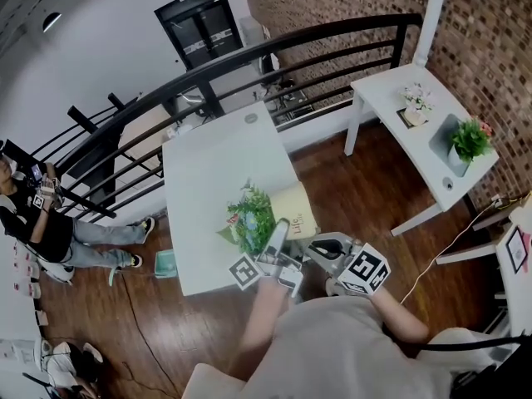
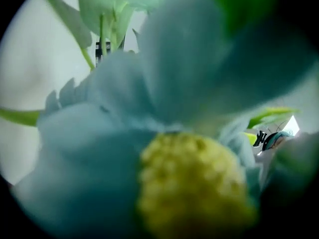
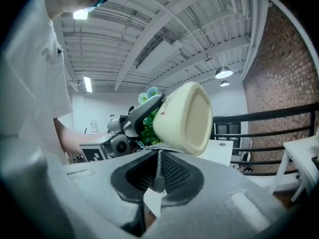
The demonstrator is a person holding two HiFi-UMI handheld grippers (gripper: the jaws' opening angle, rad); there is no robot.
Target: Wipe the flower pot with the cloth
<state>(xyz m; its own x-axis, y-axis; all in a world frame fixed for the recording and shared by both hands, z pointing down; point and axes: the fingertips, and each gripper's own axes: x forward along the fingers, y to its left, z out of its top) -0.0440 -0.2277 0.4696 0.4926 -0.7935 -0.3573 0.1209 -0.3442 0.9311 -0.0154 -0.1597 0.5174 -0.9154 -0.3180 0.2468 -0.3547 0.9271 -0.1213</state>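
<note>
Right gripper point(image 3: 157, 185) pinches the cloth point(image 3: 159, 169) at lower centre. Just above, the left gripper point(image 3: 145, 112) clamps the tilted pot point(image 3: 185, 116) by its rim. Best to press the cloth flat against its side, stroking while the left turns it.

The flower pot point(image 1: 297, 214) hangs tipped over the near right corner of the table point(image 1: 208, 173), with its plant to the left and its base to the right. The left tongs point(image 1: 278, 238) clamp its rim from the near side. The right tongs point(image 3: 158, 177), just right of them, pinch the cloth point(image 3: 160, 158) directly under the pot. A railing point(image 1: 249, 52) runs behind the table, with a door point(image 1: 199, 23) beyond it. At the right, a second table point(image 1: 391, 86) against the brick wall point(image 1: 490, 32) bears two potted plants point(image 1: 468, 144). At the far left a person point(image 1: 33, 214) sits.
</note>
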